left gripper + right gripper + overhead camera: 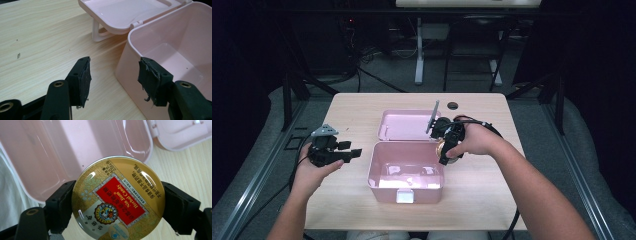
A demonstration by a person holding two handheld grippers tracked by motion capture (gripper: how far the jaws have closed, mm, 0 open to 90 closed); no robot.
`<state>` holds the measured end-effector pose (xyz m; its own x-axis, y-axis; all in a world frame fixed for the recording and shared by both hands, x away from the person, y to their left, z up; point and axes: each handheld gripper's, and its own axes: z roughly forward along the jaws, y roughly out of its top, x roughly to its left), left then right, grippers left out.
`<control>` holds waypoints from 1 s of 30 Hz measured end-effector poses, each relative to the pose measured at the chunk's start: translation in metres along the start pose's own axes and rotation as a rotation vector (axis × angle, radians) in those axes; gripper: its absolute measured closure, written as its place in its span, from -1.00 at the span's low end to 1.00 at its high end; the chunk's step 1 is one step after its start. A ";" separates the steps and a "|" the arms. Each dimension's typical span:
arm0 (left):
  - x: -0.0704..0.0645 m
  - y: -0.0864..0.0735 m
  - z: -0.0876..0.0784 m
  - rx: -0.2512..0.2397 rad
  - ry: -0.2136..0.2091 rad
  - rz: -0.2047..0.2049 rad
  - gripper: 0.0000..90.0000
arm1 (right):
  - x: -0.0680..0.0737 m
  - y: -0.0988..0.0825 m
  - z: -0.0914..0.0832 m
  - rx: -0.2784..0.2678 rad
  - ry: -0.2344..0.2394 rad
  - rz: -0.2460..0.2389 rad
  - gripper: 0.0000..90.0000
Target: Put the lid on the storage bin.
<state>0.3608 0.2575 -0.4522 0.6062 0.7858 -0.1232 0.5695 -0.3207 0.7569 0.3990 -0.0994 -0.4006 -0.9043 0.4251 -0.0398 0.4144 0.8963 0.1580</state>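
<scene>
Right gripper: clamped on round candy tin, held over pink box's right rim.
Left gripper: spread, empty, beside box.
Risk: smooth tin may slip from the jaws, landing on bench.

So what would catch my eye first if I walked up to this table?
Probably the open pink box in the middle of the wooden table, its lid folded back behind it. Next, the round gold candy tin with a red label, clamped in the right gripper at the box's right rim. The left gripper waits open beside the box.
</scene>
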 end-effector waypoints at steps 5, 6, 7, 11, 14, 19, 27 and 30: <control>0.000 0.000 -0.001 -0.003 0.002 0.001 -0.05 | 0.007 0.008 0.004 -0.003 0.009 -0.029 -0.56; 0.000 0.000 -0.001 -0.004 0.002 0.001 -0.05 | 0.008 0.010 0.005 -0.001 0.010 -0.034 -0.56; 0.000 0.000 -0.001 -0.004 0.002 -0.001 -0.05 | 0.009 0.011 0.006 0.000 0.011 -0.037 -0.56; 0.000 0.000 -0.001 -0.001 0.003 0.001 -0.05 | 0.013 0.017 0.010 0.007 0.010 -0.058 -0.56; 0.000 0.000 -0.001 -0.002 0.001 0.000 -0.05 | 0.017 0.022 0.012 0.005 0.015 -0.072 -0.56; 0.000 0.000 -0.001 -0.003 0.001 -0.001 -0.05 | 0.023 0.031 0.016 0.004 0.018 -0.097 -0.56; 0.001 0.000 0.000 -0.001 0.000 0.003 -0.05 | 0.032 0.041 0.026 0.024 0.016 -0.138 -0.56; 0.001 0.000 0.000 0.000 0.001 0.004 -0.05 | 0.035 0.044 0.029 0.024 0.017 -0.146 -0.56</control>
<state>0.3610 0.2584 -0.4521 0.6080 0.7849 -0.1199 0.5670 -0.3235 0.7575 0.3889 -0.0416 -0.4238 -0.9566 0.2882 -0.0442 0.2807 0.9512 0.1279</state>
